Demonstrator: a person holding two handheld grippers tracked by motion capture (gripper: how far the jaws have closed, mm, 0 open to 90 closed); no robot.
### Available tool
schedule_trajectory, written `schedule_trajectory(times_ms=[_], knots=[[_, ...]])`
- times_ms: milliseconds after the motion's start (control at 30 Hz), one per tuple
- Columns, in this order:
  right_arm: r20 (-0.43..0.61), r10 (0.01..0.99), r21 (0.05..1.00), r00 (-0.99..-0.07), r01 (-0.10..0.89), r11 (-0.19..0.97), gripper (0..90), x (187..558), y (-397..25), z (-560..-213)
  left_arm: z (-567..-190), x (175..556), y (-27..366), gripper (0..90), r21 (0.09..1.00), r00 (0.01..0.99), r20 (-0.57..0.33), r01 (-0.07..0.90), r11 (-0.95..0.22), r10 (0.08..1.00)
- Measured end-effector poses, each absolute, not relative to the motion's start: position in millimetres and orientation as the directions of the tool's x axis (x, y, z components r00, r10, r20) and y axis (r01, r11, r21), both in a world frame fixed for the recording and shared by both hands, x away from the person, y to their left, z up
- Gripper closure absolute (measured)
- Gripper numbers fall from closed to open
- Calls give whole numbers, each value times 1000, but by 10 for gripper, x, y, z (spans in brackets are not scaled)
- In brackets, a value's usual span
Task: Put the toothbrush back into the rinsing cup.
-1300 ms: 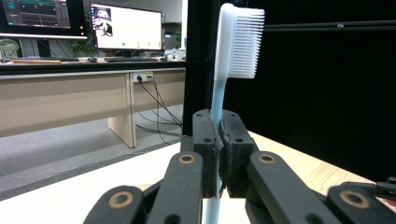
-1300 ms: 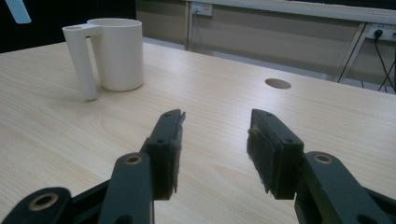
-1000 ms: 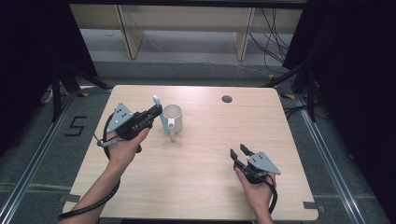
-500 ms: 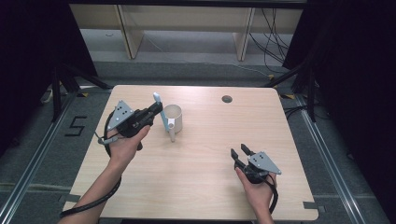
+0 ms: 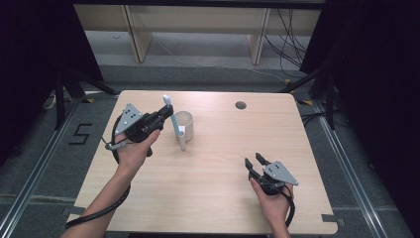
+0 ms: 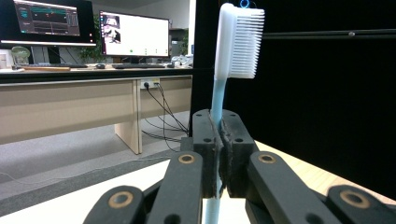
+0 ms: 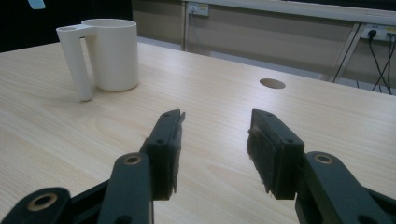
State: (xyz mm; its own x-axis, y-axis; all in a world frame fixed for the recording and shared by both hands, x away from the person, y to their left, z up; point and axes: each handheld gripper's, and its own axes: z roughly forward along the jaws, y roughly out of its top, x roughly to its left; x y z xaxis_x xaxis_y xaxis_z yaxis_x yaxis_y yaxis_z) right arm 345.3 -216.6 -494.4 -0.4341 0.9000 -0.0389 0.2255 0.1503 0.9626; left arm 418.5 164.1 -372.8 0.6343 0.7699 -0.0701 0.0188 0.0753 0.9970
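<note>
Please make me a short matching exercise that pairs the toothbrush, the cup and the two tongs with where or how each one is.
Things:
1. toothbrush
2. cup
3. left tongs
4. right tongs

States:
A. open, low over the bare table
B. shut on a light blue handle
C. standing on the table, handle toward the person
D. held upright, bristle head on top

Pairs: 1-D, 2-C, 3-B, 4-A

you had even overhead light on the table, bright against dark surrounds, with soft short shadows. the toothbrush head stood sharp while the monitors behind glared and blurred. the nearest jaws went soft; the mug stayed fairly crisp.
</note>
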Motion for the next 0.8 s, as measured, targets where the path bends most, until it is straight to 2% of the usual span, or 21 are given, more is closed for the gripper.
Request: schedule_trajectory(times_ms=[800], knots=[[-22, 906, 963, -422, 235, 133, 543, 3438, -2152, -4936, -3768, 4301, 1548, 859, 999, 627, -47, 22, 42, 777]])
